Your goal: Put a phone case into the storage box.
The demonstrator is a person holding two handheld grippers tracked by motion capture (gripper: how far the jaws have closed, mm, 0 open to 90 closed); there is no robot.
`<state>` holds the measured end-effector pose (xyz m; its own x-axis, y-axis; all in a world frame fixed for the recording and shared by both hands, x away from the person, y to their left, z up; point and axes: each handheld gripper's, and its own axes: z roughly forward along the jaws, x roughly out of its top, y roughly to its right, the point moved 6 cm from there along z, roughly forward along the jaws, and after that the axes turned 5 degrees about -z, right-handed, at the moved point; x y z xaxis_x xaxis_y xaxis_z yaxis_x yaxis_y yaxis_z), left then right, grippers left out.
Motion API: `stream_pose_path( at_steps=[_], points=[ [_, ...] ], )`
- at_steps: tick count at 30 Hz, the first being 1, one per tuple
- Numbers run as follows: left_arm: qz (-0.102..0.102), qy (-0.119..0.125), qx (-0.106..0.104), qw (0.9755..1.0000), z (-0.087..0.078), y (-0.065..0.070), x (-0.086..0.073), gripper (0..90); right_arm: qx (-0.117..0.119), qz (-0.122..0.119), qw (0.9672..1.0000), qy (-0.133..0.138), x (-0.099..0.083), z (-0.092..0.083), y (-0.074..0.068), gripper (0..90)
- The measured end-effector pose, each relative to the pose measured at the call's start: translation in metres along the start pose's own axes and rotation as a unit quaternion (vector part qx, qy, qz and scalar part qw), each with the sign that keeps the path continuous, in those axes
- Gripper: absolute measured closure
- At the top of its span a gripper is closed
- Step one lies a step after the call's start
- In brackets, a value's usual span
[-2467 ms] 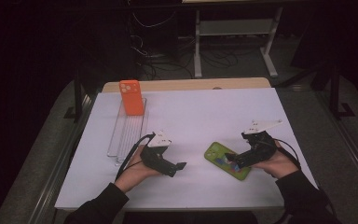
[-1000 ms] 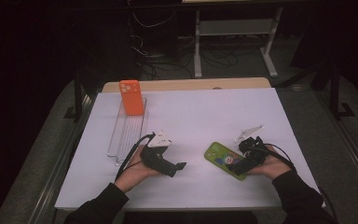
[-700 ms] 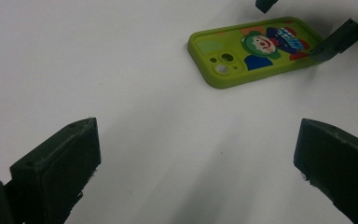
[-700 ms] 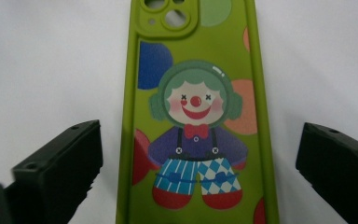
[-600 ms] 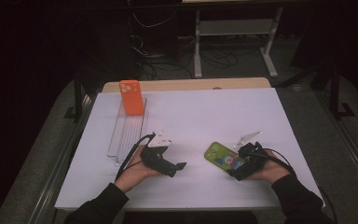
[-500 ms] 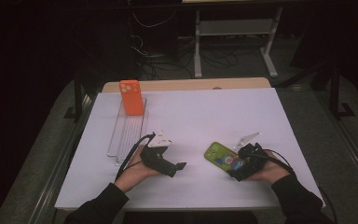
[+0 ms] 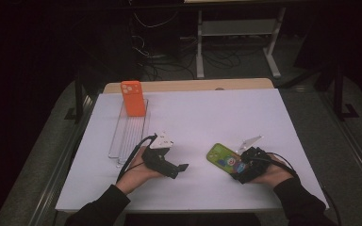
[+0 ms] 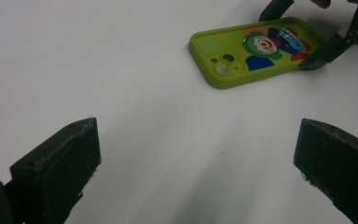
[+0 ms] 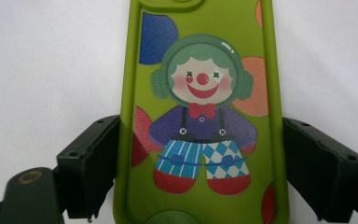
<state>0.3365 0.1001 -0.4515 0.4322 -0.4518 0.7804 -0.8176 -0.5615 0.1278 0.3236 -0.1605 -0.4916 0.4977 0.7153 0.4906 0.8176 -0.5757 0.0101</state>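
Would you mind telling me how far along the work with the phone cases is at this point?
Done, by the look of it: an orange case stands at the far end of the clear rack. In hand: the right gripper straddles the green case, which lies flat on the table; its fingers have just been closing, and whether they press it is unclear. Left: probably lifting it into the rack. The left gripper is open, idle.

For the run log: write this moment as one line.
right gripper: jaws just closing, astride green phone case, flat on table | left gripper: open, idle | orange phone case: in clear rack
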Motion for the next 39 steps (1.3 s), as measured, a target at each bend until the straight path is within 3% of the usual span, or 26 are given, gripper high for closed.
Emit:
stream_pose_path(
  at_steps=[3,10,11,15,20,26,29,32,35,37,39],
  points=[
    [0.009,-0.001,-0.003,1.0000,-0.003,0.001,0.004,0.0,0.003,0.001,1.0000,-0.001,0.000,-0.001,0.000,15.3],
    [0.042,-0.005,-0.047,0.9980,-0.012,0.005,0.019,0.0,0.019,-0.015,0.9997,0.005,0.006,-0.006,0.005,15.4],
    [0.055,-0.007,-0.053,0.9971,-0.013,0.005,0.022,0.0,0.023,-0.019,0.9995,0.009,0.008,-0.007,0.006,15.4],
    [0.074,-0.013,-0.087,0.9934,-0.015,0.006,0.031,0.0,0.028,-0.052,0.9982,0.012,0.017,-0.014,0.009,15.4],
    [0.101,-0.025,-0.114,0.9880,-0.014,0.009,0.043,0.0,0.047,-0.100,0.9937,0.018,0.032,-0.019,0.010,15.4],
    [0.152,-0.041,-0.140,0.9776,-0.009,0.013,0.057,0.0,0.071,-0.156,0.9850,0.018,0.055,-0.022,0.005,15.4],
    [0.178,-0.053,-0.152,0.9708,-0.006,0.016,0.061,0.0,0.085,-0.182,0.9795,0.016,0.068,-0.024,-0.001,15.4],
    [0.189,-0.065,-0.165,0.9659,-0.004,0.018,0.063,0.0,0.093,-0.204,0.9745,0.012,0.078,-0.025,-0.005,15.4],
    [0.210,-0.078,-0.163,0.9609,0.001,0.018,0.063,0.0,0.103,-0.222,0.9695,0.014,0.088,-0.025,-0.010,15.5],
    [0.212,-0.083,-0.168,0.9591,0.004,0.019,0.061,0.0,0.113,-0.233,0.9657,0.018,0.095,-0.026,-0.014,15.5],
    [0.220,-0.092,-0.174,0.9553,0.007,0.019,0.059,0.0,0.122,-0.241,0.9628,0.021,0.101,-0.027,-0.019,15.5]
  ],
)
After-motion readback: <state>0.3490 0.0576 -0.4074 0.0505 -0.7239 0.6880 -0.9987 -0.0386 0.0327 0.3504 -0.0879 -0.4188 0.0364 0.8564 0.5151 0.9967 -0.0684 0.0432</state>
